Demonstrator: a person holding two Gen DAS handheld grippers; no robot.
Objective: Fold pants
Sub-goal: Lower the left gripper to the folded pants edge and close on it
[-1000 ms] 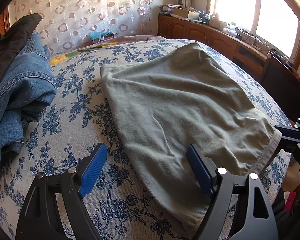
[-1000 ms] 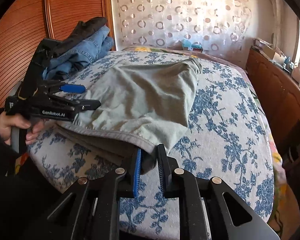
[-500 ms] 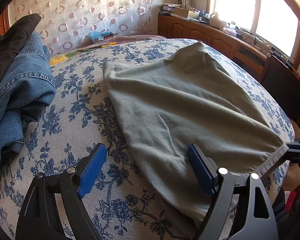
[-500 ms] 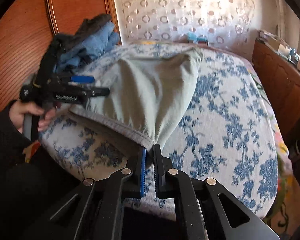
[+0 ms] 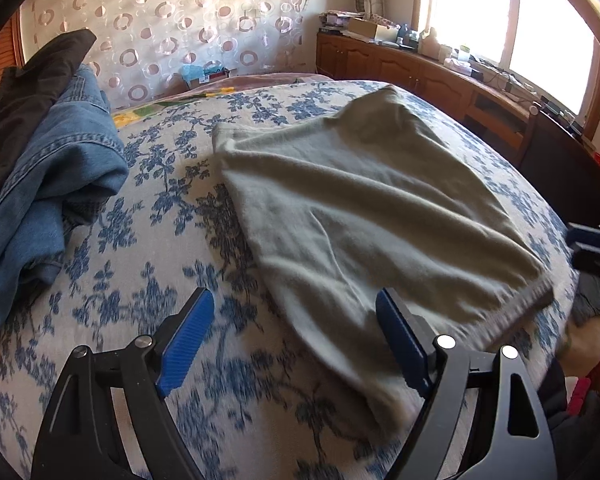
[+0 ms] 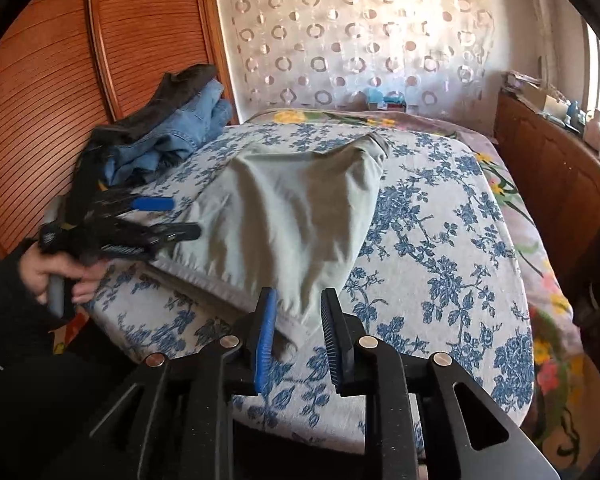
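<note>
Grey-green pants [image 5: 364,216] lie folded on the floral bed cover [image 5: 148,272], their waistband corner near the front edge. They also show in the right wrist view [image 6: 292,224]. My left gripper [image 5: 296,324] is open and empty, with its right pad over the pants' near edge; it also shows at the left of the right wrist view [image 6: 160,218]. My right gripper [image 6: 298,312] is open, with the waistband corner lying loose between its pads. It also shows at the right edge of the left wrist view [image 5: 592,246].
A pile of blue jeans [image 5: 52,184] and a dark garment [image 5: 24,92] lies at the left of the bed against a wooden wardrobe [image 6: 60,60]. A wooden cabinet [image 6: 560,184] with clutter runs along the right wall. A beaded curtain [image 6: 360,36] hangs behind.
My right gripper has opened and let go of the waistband corner, and the pants have dropped flat onto the bed. My left gripper has stayed open near the pants' near edge.
</note>
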